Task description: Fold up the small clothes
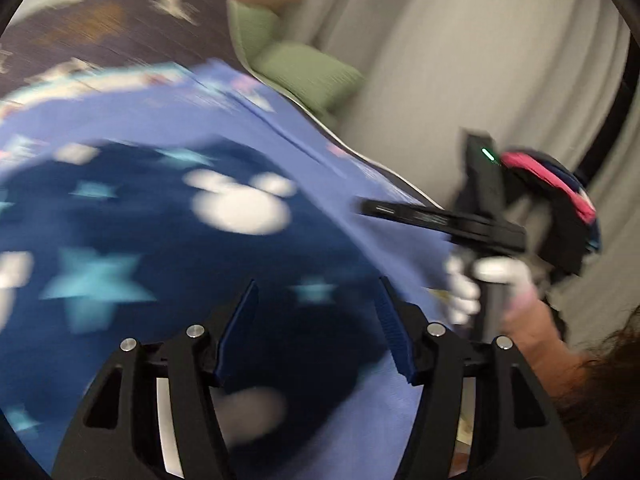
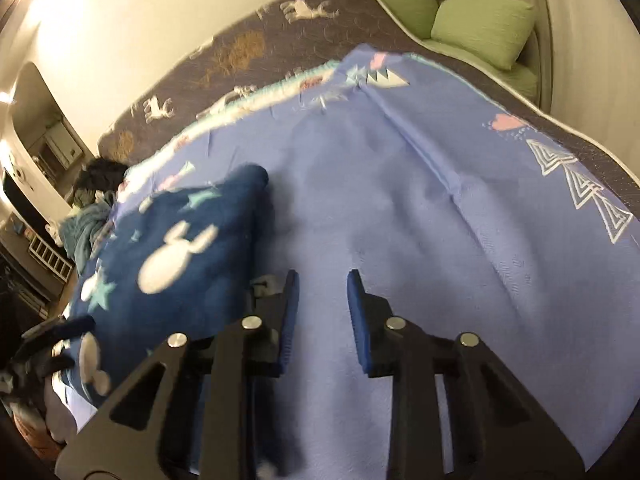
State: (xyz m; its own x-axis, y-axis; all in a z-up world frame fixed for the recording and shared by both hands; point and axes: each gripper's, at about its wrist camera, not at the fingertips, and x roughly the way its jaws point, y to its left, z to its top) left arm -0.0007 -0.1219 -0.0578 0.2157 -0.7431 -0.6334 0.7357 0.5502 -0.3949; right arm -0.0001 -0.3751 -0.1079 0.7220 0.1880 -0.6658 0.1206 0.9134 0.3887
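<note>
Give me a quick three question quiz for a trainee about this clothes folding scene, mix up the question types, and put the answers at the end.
1. True or false: the left gripper is clamped on the navy star-print garment.
2. Which colour is the sheet under that garment? A red, B light blue, C white.
3. Fill in: the cushions beyond the bed are ____.

Key: 1 false, its jaws are open and empty. 2 B. 3 green.
</note>
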